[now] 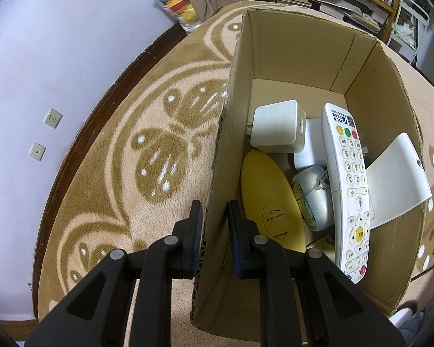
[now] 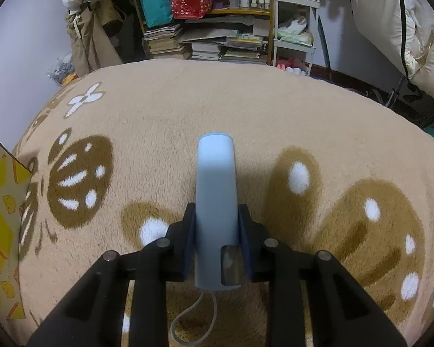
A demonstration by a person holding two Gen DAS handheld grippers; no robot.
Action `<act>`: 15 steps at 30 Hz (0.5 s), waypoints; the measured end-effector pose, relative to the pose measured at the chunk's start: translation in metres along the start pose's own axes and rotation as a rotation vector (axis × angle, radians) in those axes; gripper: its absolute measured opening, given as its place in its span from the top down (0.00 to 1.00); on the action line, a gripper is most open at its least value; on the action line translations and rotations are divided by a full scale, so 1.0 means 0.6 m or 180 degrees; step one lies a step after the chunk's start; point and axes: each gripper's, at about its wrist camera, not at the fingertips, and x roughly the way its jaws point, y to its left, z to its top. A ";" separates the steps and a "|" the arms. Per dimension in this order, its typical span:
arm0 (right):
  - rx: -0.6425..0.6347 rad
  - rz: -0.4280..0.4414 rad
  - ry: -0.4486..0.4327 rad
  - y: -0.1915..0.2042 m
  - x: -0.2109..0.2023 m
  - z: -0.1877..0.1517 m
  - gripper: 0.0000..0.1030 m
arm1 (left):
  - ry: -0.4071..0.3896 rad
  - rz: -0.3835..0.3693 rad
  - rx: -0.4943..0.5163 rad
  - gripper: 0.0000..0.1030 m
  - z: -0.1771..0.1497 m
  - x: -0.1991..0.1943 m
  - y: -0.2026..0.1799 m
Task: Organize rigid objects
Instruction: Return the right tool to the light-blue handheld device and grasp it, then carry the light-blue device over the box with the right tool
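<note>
Fingers first: the right gripper has its pads pressed against both flanks of a pale blue cylindrical gadget, clamped low on its body, near the end with the white cord loop. The blue piece lies lengthwise on the fleecy blanket, pointing away from the camera. Over on the other side, the left gripper is pinched tight on the near wall of the cardboard box, one finger outside, one inside, steadying it.

Handling call: that blue body looks like smooth hard plastic, stiff and probably light, so a side squeeze should carry it, though the rounded, slick shell could twist or slide. A hold nearer its middle would balance better than this low one.

Inside the box, already packed: a yellow oval case, a white remote propped on the pile, a white square adapter, a silvery mouse-like item.

Underneath, soft tan blanket with brown butterfly patterning, giving and uneven. Beyond it, a lilac wall with sockets, and cluttered shelves of stacked books.
</note>
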 end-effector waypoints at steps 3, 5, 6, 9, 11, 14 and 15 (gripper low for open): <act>0.0012 -0.0050 0.0027 0.008 -0.004 -0.001 0.72 | 0.0001 -0.0005 -0.0003 0.84 0.000 0.000 -0.001; 0.0075 -0.0049 0.0041 0.011 -0.007 -0.003 0.72 | 0.0000 -0.0002 -0.0001 0.84 0.000 0.000 -0.001; 0.0127 -0.0084 0.0044 0.012 -0.008 -0.006 0.72 | 0.0000 -0.0001 0.0000 0.84 0.000 0.000 -0.001; 0.0141 -0.0161 0.0033 0.023 -0.012 -0.015 0.72 | -0.0001 -0.0005 -0.0005 0.84 0.000 0.000 -0.001; 0.0237 -0.0118 0.0038 0.024 -0.015 -0.018 0.72 | 0.0002 -0.0005 -0.0007 0.84 0.000 0.000 -0.001; 0.0254 -0.0091 0.0013 0.028 -0.021 -0.019 0.72 | 0.0000 -0.0004 -0.0004 0.84 0.000 -0.001 -0.002; 0.0255 -0.0072 -0.0007 0.030 -0.025 -0.018 0.72 | 0.0002 -0.0004 -0.0006 0.84 0.000 0.000 -0.001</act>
